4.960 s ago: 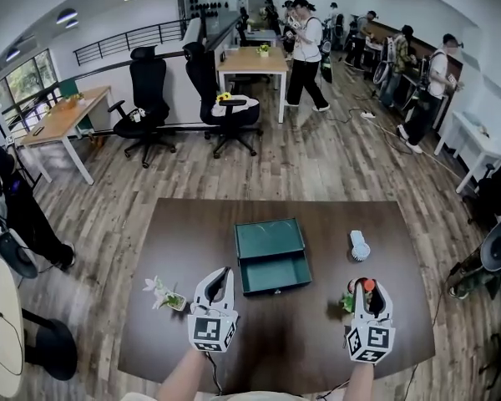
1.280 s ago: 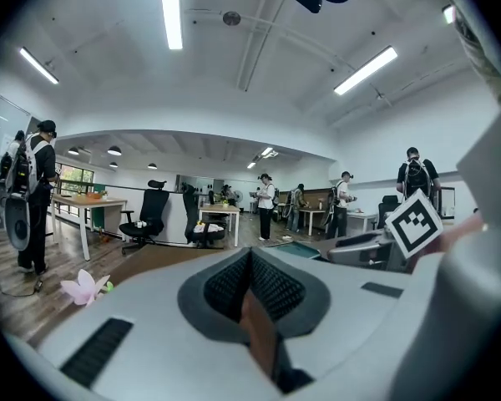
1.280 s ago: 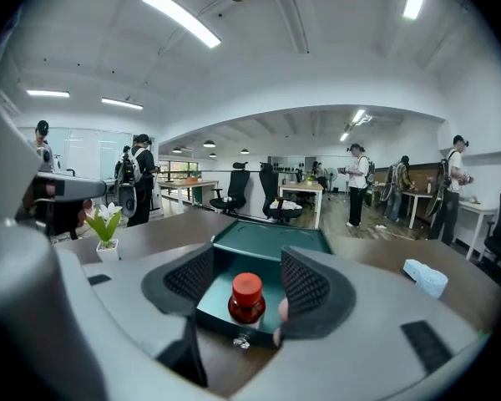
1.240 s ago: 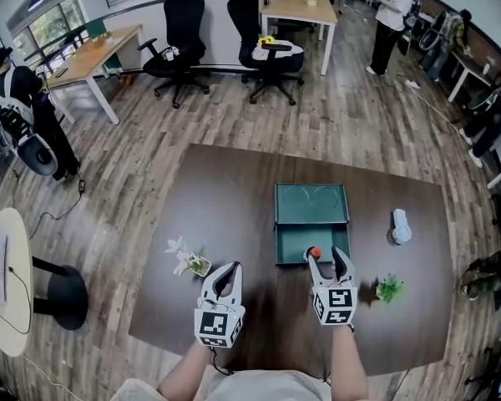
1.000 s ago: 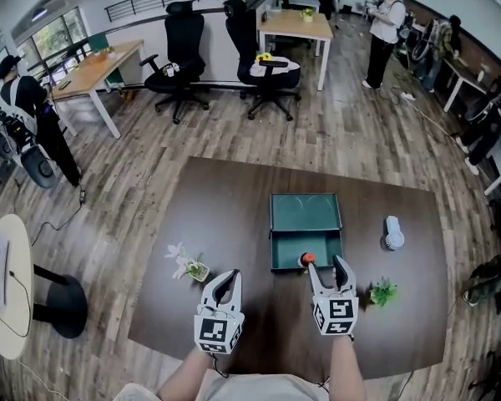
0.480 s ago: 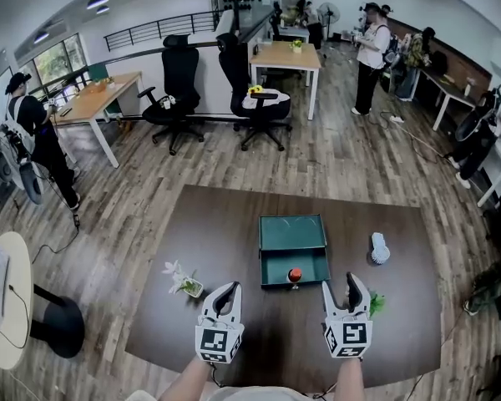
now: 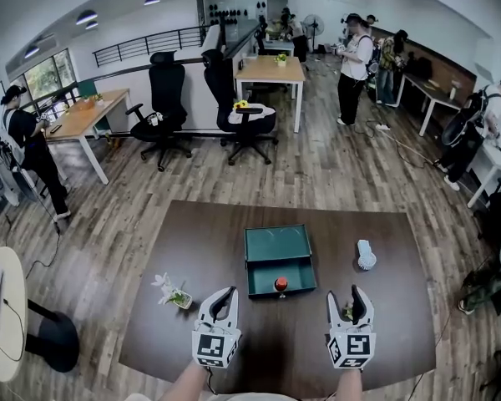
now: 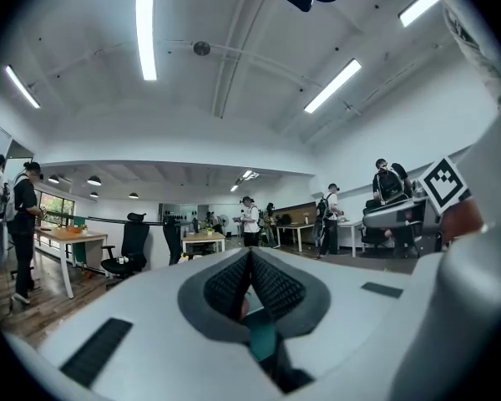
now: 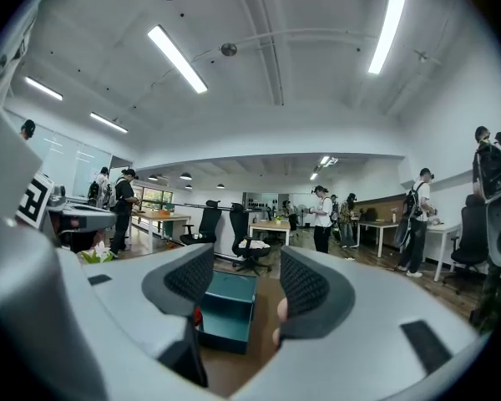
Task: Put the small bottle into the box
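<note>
The small bottle [image 7: 280, 285], held by the right gripper [image 7: 346, 297] at the box a second ago, now stands upright on its own in the open front compartment of the green box [image 7: 275, 242], close to the front wall. The right gripper has drawn back toward the near right of the brown surface [image 7: 234, 224], its jaws apart and empty, just beside a small green plant [image 7: 347, 312]. The left gripper [image 7: 221, 295] stays at the near left, jaws pressed together, near a little flowering plant [image 7: 170, 292].
</note>
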Action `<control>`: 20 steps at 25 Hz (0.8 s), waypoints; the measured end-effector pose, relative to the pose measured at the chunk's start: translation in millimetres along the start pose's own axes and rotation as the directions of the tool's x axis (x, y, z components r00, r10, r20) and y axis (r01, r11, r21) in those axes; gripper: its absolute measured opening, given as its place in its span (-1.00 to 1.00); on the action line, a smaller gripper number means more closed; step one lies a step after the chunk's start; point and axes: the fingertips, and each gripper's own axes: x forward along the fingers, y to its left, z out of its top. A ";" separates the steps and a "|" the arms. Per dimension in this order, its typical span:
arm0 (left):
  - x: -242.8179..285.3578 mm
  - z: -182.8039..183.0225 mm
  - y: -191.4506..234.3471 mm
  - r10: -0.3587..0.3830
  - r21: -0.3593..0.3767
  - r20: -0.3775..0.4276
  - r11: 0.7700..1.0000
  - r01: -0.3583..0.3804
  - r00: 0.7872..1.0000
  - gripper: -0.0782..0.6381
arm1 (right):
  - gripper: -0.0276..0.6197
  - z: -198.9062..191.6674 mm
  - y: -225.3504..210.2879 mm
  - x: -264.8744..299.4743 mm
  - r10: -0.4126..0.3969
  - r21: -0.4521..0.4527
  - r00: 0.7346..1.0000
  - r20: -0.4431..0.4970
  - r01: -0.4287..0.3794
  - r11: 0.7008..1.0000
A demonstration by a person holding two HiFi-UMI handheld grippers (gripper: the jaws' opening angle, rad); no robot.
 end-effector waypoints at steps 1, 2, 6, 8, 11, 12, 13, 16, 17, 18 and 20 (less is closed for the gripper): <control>0.6 0.5 -1.0 0.000 0.001 0.000 1.000 0.000 1.000 -0.78 | -0.13 0.0 -0.5 -0.7 -0.001 0.000 1.000 0.001 0.001 1.000; 0.9 1.6 -2.0 -0.001 0.002 0.001 1.000 0.001 1.000 -0.78 | -0.13 0.1 -0.6 -1.1 -0.001 0.001 1.000 0.001 0.001 1.000; 1.5 5.4 -4.8 -0.010 0.007 0.010 1.000 0.010 1.000 -0.78 | -0.13 2.2 1.2 -0.3 0.006 -0.003 1.000 0.000 -0.006 1.000; 2.5 5.4 -6.3 -0.015 0.012 0.010 1.000 0.014 1.000 -0.78 | -0.13 2.0 1.5 1.1 0.012 -0.006 1.000 0.001 -0.012 1.000; 3.0 4.7 -5.7 -0.006 0.010 0.006 1.000 0.006 1.000 -0.78 | -0.14 0.7 1.6 2.1 0.017 -0.005 1.000 -0.003 -0.017 1.000; 3.2 5.1 -5.3 -0.003 0.009 0.007 1.000 0.003 1.000 -0.78 | -0.14 0.3 1.7 2.2 0.020 -0.007 1.000 -0.003 -0.020 1.000; 3.4 5.6 -5.5 -0.001 0.010 0.009 1.000 0.001 1.000 -0.78 | -0.14 -0.2 1.9 2.3 0.022 -0.010 1.000 -0.004 -0.022 1.000; 3.4 5.1 -9.4 -0.013 0.013 0.009 1.000 0.012 1.000 -0.78 | -0.14 0.3 1.9 1.7 0.027 -0.014 1.000 -0.003 -0.027 1.000; 3.3 5.0 -10.3 -0.015 0.014 0.008 1.000 0.015 1.000 -0.78 | -0.14 0.9 2.0 1.4 0.027 -0.015 1.000 -0.002 -0.027 1.000; 3.1 4.9 -10.7 -0.016 0.014 0.008 1.000 0.016 1.000 -0.78 | -0.14 1.1 2.4 1.2 0.028 -0.017 1.000 -0.002 -0.028 0.999; 2.5 4.2 -10.1 -0.014 0.014 0.012 1.000 0.014 1.000 -0.78 | -0.14 -0.2 4.2 0.6 0.031 -0.020 1.000 -0.002 -0.031 0.999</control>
